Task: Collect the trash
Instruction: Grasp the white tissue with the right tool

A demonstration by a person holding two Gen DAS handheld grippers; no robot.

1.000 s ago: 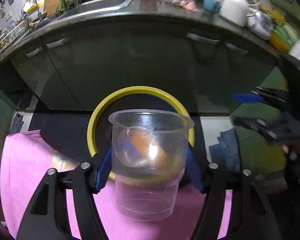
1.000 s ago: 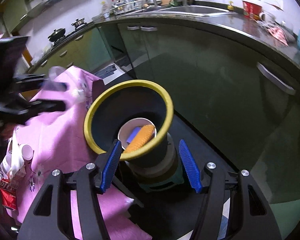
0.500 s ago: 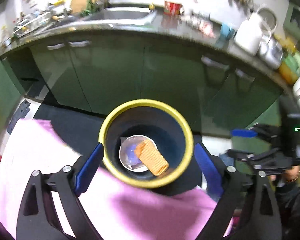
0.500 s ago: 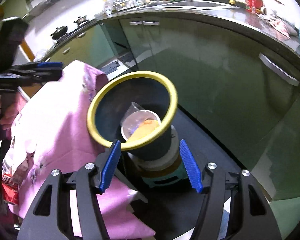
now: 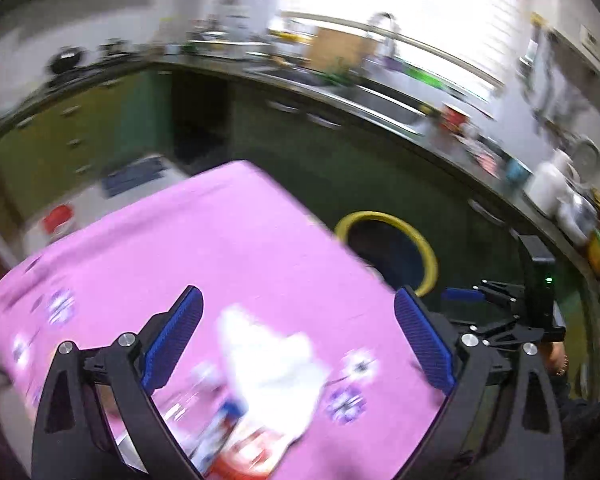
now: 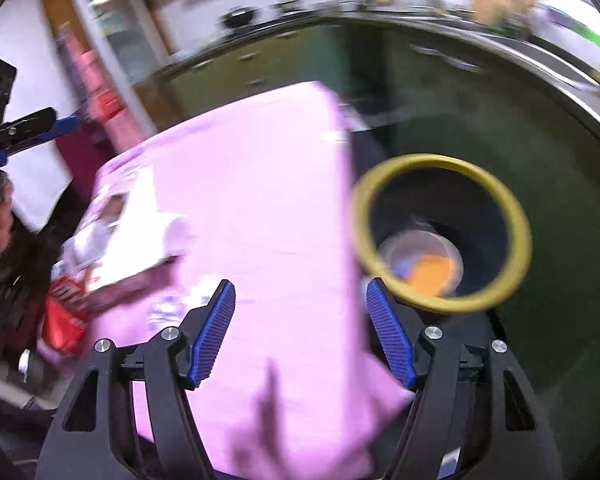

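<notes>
Left wrist: crumpled white tissue (image 5: 272, 364) on pink cloth (image 5: 204, 248).

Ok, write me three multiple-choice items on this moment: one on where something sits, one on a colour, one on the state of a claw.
1. Where is the orange item?
A. On the pink cloth
B. Inside the yellow-rimmed bin
C. Between the right claw's fingers

2. What colour is the cloth on the table?
A. Pink
B. Grey
C. Brown

3. What state is the left claw in?
A. Shut on a cup
B. Shut on the white paper
C. Open, holding nothing

Key:
1 B: the right wrist view shows the orange item lying in a cup at the bottom of the bin.
2 A: the cloth is pink with small flower prints.
3 C: the left claw has its blue pads wide apart above the white paper, gripping nothing. The right claw is open too.
</notes>
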